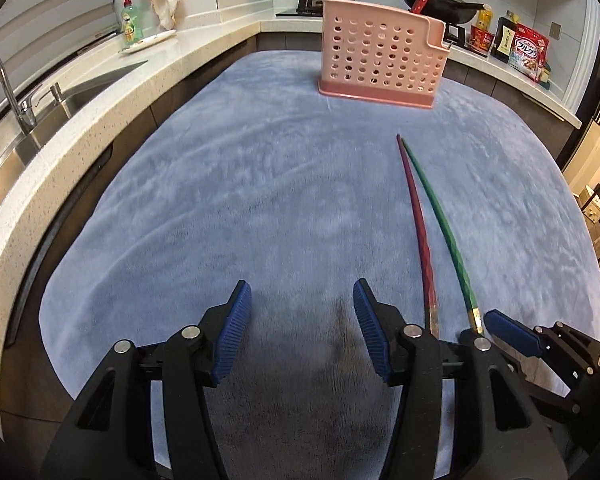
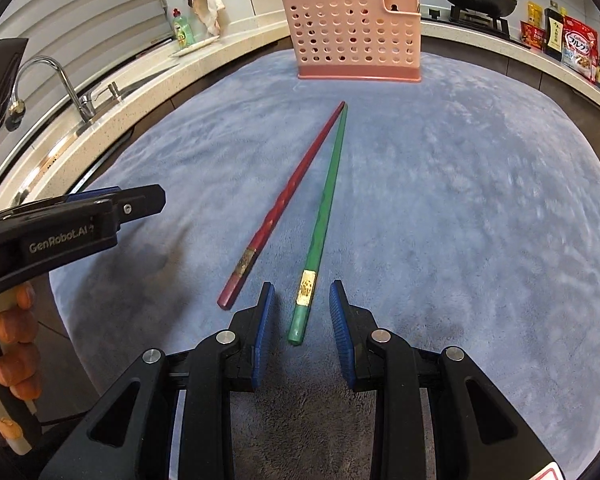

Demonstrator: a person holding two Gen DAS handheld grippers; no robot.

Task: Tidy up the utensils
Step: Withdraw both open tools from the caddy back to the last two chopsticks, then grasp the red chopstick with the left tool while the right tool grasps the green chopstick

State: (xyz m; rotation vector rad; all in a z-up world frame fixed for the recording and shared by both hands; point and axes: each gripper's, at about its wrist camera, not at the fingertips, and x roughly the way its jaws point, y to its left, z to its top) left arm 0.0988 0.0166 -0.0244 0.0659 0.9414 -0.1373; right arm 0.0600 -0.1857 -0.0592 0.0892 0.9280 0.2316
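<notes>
Right wrist view: caught above the green chopstick [image 2: 325, 216], grip not yet made.

Showed right gripper [image 2: 302, 312] with jaws narrowly apart, straddling the thick end of the green chopstick at lower centre without pressing on it. Found the red chopstick [image 2: 290, 200] just left of it on the blue cloth [image 2: 460, 200], tips nearly meeting toward the pink perforated holder [image 2: 354, 38] at upper centre, already stocked with other chopsticks. Left wrist view placed left gripper [image 1: 302, 312] at lower centre, jaws wide and empty over bare cloth, with both sticks lower right. Judged risks: pinching plush cloth along with the stick, nudging the red neighbour, a slim stick rolling or pivoting out of a grip near its end, and two grippers crowding close together.
</notes>
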